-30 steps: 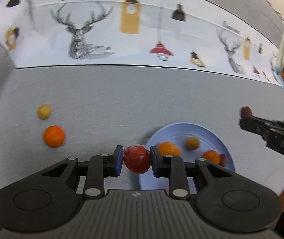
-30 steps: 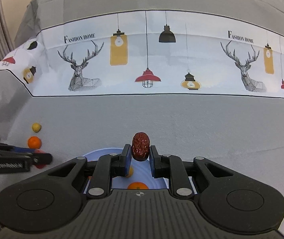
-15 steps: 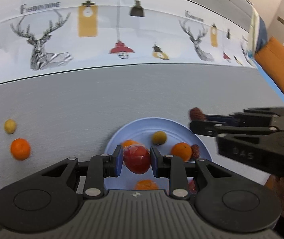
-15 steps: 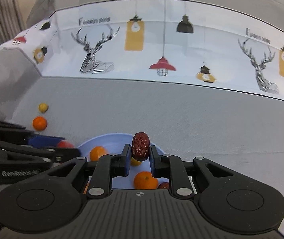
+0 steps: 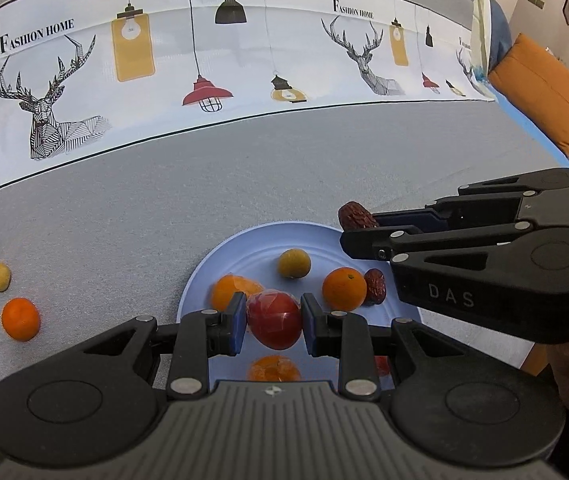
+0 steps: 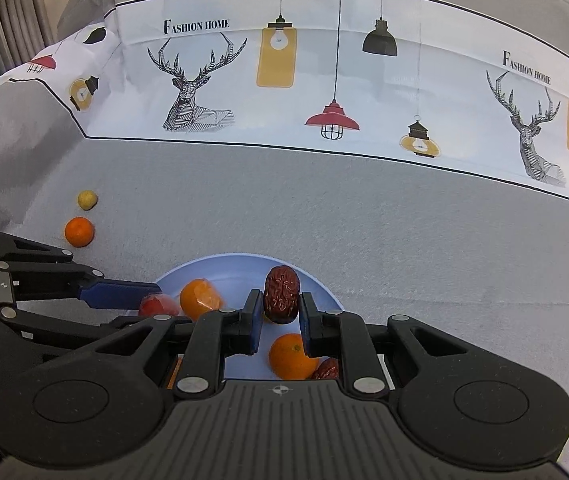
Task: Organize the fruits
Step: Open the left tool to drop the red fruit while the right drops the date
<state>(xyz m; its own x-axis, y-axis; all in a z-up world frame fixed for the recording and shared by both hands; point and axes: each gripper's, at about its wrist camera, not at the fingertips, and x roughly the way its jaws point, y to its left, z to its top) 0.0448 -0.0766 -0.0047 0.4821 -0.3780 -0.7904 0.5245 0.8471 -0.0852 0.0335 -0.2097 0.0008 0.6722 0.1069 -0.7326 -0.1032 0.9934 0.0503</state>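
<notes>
Left wrist: grey tablecloth (image 5: 132, 220), deer-print band (image 5: 244, 52), orange cushion (image 5: 540, 92).

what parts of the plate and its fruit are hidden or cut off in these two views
- Left wrist view: the near rim of the round light blue plate is behind the left tongs; the wrapped orange fruit below them shows only its top.
- Right wrist view: the wrinkled dark red date on the plate is mostly covered by the right tongs; the plate's near half is hidden.

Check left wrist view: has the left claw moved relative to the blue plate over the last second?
Yes. The left claw, shut on the red fruit, was at the blue plate's left edge; now it's over the plate.
</notes>
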